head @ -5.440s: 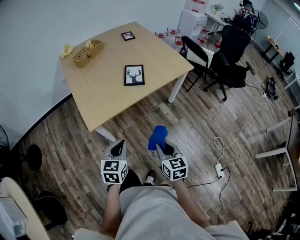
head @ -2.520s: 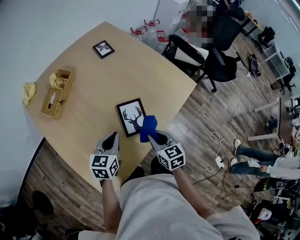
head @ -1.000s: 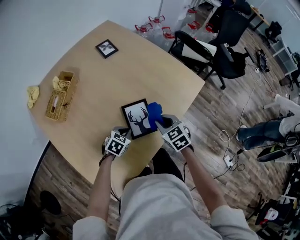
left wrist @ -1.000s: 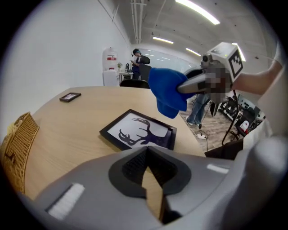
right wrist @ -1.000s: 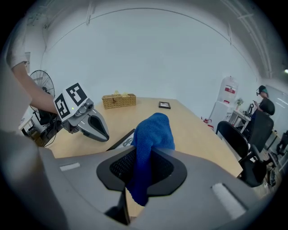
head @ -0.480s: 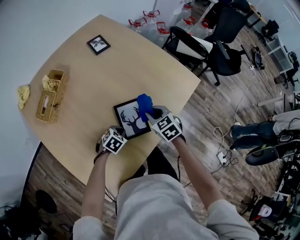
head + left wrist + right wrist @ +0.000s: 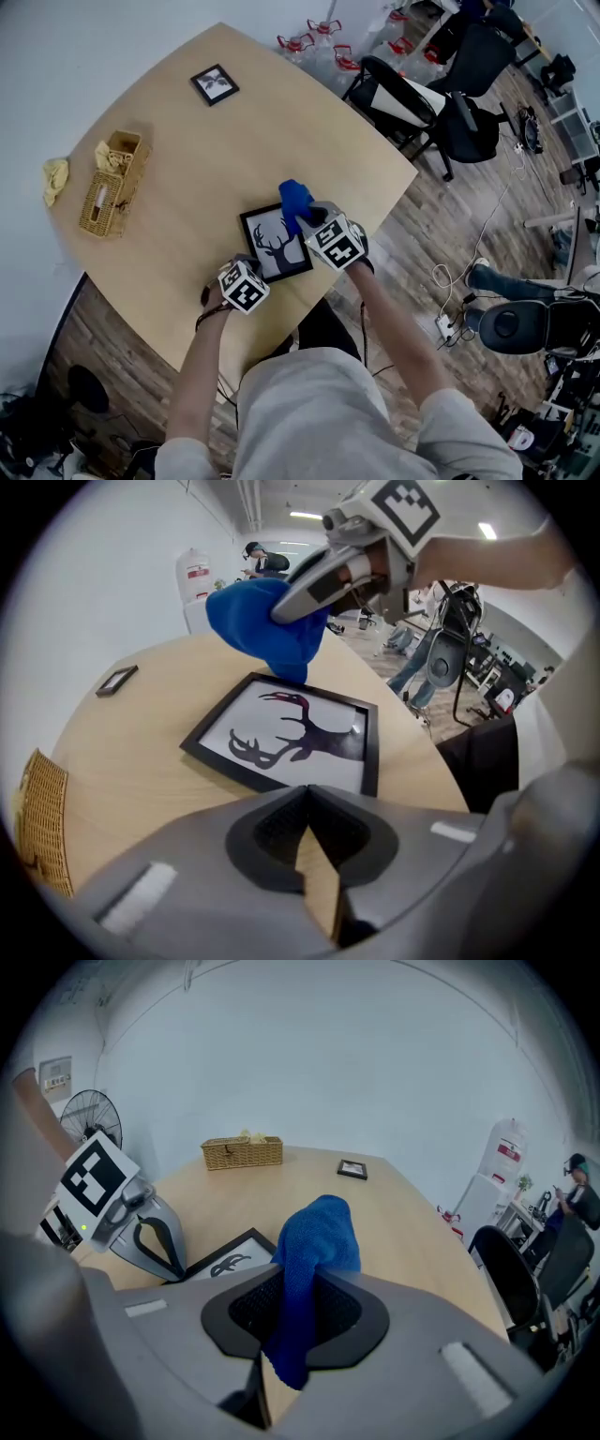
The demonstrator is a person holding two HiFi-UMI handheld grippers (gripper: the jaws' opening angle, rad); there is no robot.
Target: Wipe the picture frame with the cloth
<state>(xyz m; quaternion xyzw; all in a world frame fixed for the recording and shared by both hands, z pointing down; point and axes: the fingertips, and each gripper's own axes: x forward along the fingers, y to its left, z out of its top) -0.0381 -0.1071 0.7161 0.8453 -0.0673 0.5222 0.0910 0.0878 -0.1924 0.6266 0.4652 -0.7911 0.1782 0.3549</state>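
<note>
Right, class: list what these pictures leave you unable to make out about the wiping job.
- Whether the blue cloth touches the deer frame: in the head view, cloth and right claw cover the contact; the left gripper view leaves it unclear.
- The small frame's picture: too small, every view.
- The basket's contents: too small, head view.

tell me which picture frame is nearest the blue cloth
The big deer frame, right beside the cloth in the right tongs; the small frame lies far off.
</note>
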